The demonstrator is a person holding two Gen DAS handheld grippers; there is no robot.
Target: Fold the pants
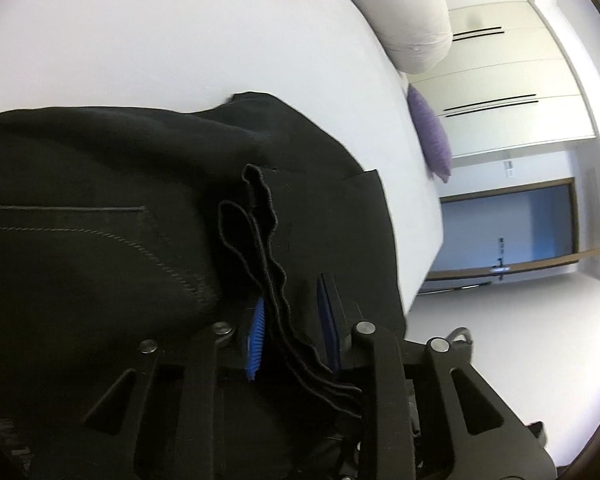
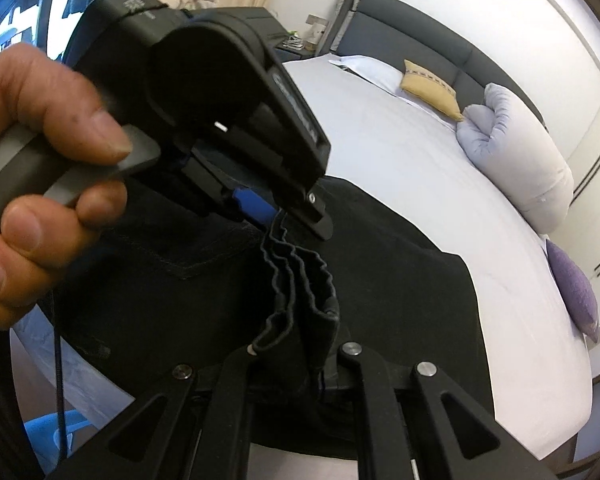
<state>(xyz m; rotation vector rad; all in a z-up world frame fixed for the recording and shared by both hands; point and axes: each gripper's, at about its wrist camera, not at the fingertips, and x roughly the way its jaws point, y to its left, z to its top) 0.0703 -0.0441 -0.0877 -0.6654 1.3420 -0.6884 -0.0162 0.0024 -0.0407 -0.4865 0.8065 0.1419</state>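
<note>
Three pillows [image 2: 516, 164] line a white bed [image 2: 400, 152].

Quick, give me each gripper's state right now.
Left gripper: shut on the bunched edge of the black pants.
Right gripper: shut on the same bunched edge.

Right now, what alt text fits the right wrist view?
Both grippers pinch the bunched hem of black pants over a white bed: left gripper above, held by a hand, right gripper below.
</note>
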